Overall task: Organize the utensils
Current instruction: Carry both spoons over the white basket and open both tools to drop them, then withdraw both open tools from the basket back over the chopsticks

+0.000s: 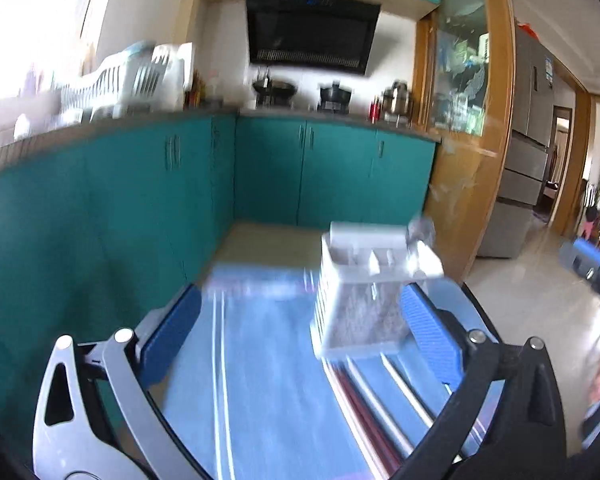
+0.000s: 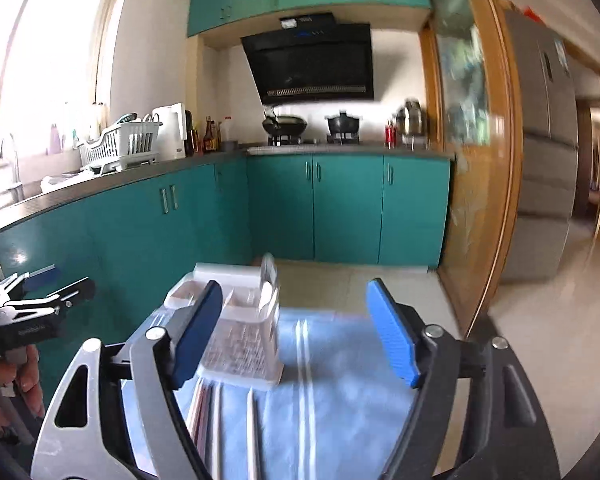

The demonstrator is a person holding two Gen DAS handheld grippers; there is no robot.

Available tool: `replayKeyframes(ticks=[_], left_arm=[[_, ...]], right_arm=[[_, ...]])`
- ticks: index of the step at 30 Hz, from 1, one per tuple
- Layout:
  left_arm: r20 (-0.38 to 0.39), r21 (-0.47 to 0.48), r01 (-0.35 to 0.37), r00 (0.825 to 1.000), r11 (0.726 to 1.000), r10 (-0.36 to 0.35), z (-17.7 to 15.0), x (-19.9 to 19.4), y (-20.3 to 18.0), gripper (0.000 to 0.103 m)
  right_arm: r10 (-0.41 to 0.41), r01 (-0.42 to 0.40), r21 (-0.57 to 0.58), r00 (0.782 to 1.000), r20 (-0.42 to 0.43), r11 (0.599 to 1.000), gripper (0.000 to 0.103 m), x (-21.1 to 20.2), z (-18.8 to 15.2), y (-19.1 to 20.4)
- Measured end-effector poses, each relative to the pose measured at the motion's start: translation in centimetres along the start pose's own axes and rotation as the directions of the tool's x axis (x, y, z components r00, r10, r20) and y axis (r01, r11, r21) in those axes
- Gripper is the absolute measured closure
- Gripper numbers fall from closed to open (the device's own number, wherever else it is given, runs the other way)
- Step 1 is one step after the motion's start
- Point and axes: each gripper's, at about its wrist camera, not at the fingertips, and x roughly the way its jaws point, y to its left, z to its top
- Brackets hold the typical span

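Fingers first: both pairs of blue pads stand wide apart, gripping nothing. That goes for the left gripper and the right gripper alike.

Straight ahead sits the white utensil holder, a slotted plastic caddy with compartments, standing on the blue cloth toward its far end. From the right wrist it sits left of centre, just behind the left pad; from the left wrist it is over by the right pad.

Nearer us, long utensils lie on the cloth, thin and pale (chopsticks, most likely, though the blur won't let me swear to it). Expect them to be light, stiff and slippery, apt to roll; I'd pinch one across the middle of its shaft. The holder looks light too, easily tipped.

Both grippers point forward and slightly down over the cloth, side by side. A hand holds the left one at the edge.
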Motion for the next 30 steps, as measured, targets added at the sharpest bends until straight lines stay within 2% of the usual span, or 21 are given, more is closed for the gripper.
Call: replayKeyframes(ticks=[4, 6, 7, 8, 10, 14, 20, 24, 30], left_arm=[[-0.062, -0.020, -0.042, 0.997, 0.999, 0.041, -5.6, -0.7, -0.1, 0.004], [-0.100, 0.029, -0.058, 0.993, 0.998, 0.060, -7.5, -0.3, -1.1, 0.004], [-0.121, 0.061, -0.042, 0.991, 0.997, 0.049, -8.2, -0.1, -1.9, 0.004], [-0.126, 0.077, -0.028, 0.991, 0.997, 0.038, -8.3, -0.2, -2.4, 0.004], [-0.124, 0.092, -0.014, 0.992, 0.996, 0.026, -8.7, -0.6, -3.0, 0.004], [-0.118, 0.071, -0.032, 0.992, 0.997, 0.040, -8.8, -0.5, -2.8, 0.004], [-0.159, 0.041, -0.029, 0.987, 0.999, 0.035, -9.1, 1.1, -2.4, 0.005], [-0.149, 0.073, -0.043, 0.987, 0.996, 0.054, -9.1, 1.0, -2.7, 0.005], [-0.156, 0.061, -0.035, 0.987, 0.998, 0.044, -9.2, 0.8, -2.5, 0.005]], right_arm=[[-0.023, 0.024, 0.019, 0.999, -0.043, 1.000, 0.029, -1.2, -6.3, 0.1], [-0.010, 0.009, -0.011, 0.995, -0.100, 1.000, 0.029, -0.6, -8.3, 0.9], [0.013, -0.018, -0.029, 0.990, -0.142, 0.999, 0.029, -0.2, -8.8, 1.4], [0.031, -0.038, -0.040, 0.988, -0.152, 0.998, 0.029, -0.2, -9.0, 1.8], [0.018, -0.025, -0.057, 0.991, -0.130, 0.998, 0.029, -1.0, -9.1, 2.0], [0.000, -0.005, -0.037, 0.991, -0.137, 0.999, 0.029, -1.2, -8.7, 1.0], [-0.003, -0.001, -0.034, 0.992, -0.125, 0.999, 0.029, -1.2, -8.6, 0.2], [-0.009, 0.004, -0.043, 0.992, -0.124, 0.999, 0.029, -1.3, -8.7, 0.1], [-0.017, 0.012, -0.034, 0.990, -0.140, 0.999, 0.029, -1.1, -9.1, -0.4]])
